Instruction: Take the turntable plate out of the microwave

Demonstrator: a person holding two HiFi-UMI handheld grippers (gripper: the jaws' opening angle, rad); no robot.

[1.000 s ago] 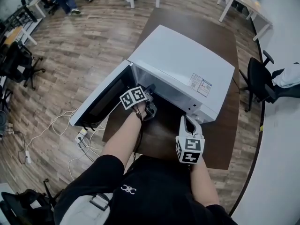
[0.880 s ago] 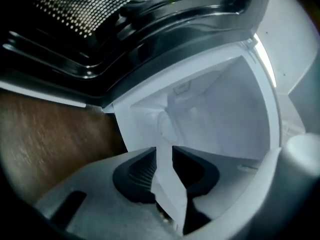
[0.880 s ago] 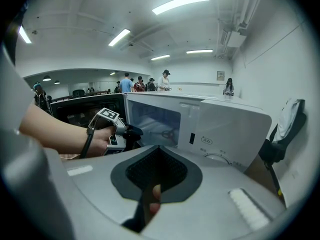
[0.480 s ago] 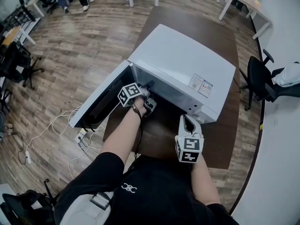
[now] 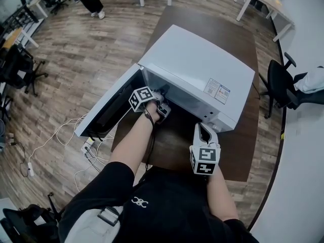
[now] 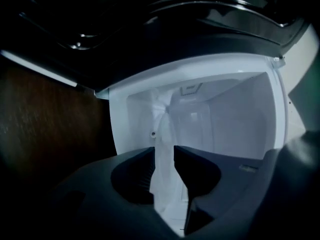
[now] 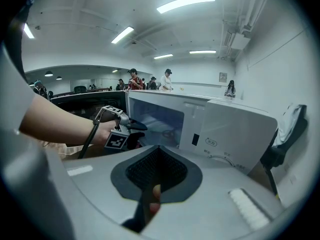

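A white microwave [image 5: 197, 70] stands on a dark table [image 5: 223, 34], its door [image 5: 109, 108] swung open to the left. My left gripper [image 5: 163, 107] is at the mouth of the cavity, rolled on its side. Its jaws are opening, and only the white cavity [image 6: 235, 114] shows through the gap of the left gripper [image 6: 168, 179]. The right gripper view shows the glass turntable plate [image 7: 164, 131] faintly on the cavity floor, just beyond the left gripper [image 7: 134, 127]. My right gripper [image 5: 205, 130] hangs shut and empty before the control panel [image 7: 240, 129].
The open door [image 6: 150, 24] bounds the left side of the cavity. A black chair [image 5: 281, 87] stands right of the table. Cables and a power strip [image 5: 86, 148] lie on the wood floor at the left. People walk at the far end of the room.
My left gripper has rolled about its axis and edged a little further towards the cavity, with its jaws wider apart. The right gripper has stayed where it was.
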